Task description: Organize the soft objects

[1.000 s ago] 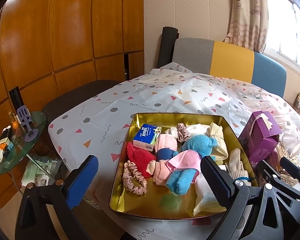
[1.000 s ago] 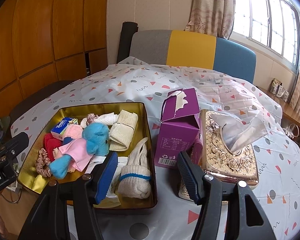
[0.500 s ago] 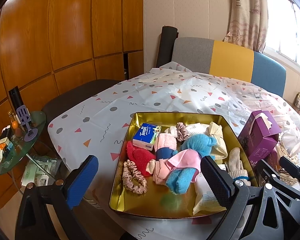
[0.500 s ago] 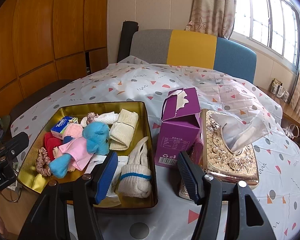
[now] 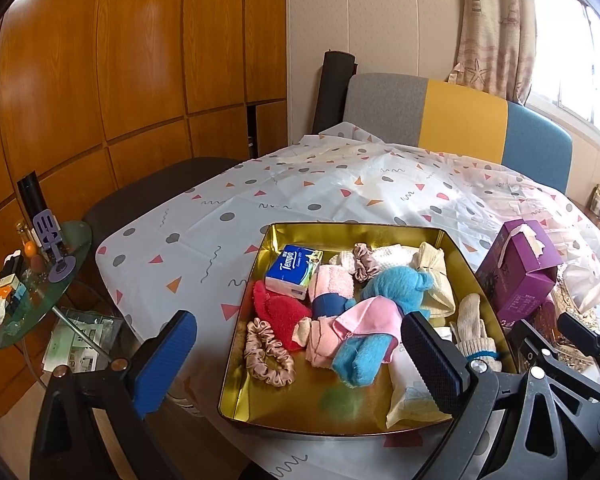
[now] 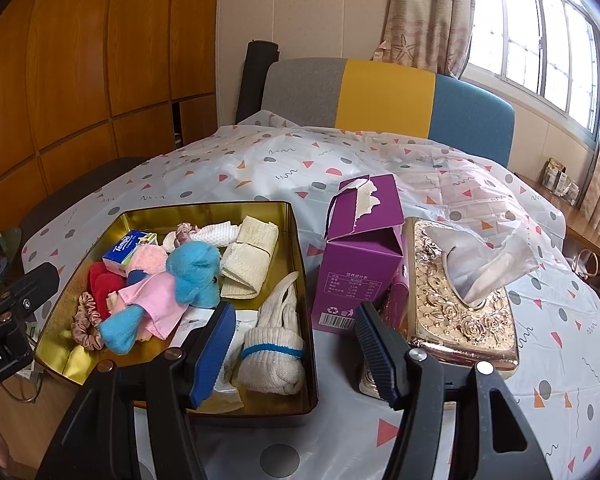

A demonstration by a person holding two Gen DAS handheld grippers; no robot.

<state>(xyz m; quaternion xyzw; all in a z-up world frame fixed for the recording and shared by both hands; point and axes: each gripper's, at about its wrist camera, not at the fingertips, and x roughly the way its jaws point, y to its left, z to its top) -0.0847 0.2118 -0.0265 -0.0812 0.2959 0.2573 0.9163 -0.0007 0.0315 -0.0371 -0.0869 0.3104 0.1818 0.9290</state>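
Note:
A gold tin tray [image 5: 360, 227] [image 6: 204, 206] on the patterned tablecloth holds soft things. Among them are a blue plush toy in a pink dress [image 5: 396, 288] [image 6: 194, 272], a red fuzzy piece [image 5: 280, 308], a pink scrunchie [image 5: 266, 354], a Tempo tissue pack [image 5: 294, 266], folded beige cloth [image 6: 252, 256] and a white sock with a blue band [image 6: 274, 344]. My left gripper [image 5: 298, 360] hovers open before the tray's near edge, holding nothing. My right gripper [image 6: 296, 356] stands open over the tray's near right corner, the sock just beyond its left finger, untouched.
A torn purple carton [image 6: 362, 256] [image 5: 520, 268] stands right of the tray, and an ornate gold tissue box [image 6: 460, 304] sits beside it. A grey, yellow and blue sofa back [image 6: 380, 92] lies behind the table. A cluttered round glass side table [image 5: 32, 280] sits low at the left.

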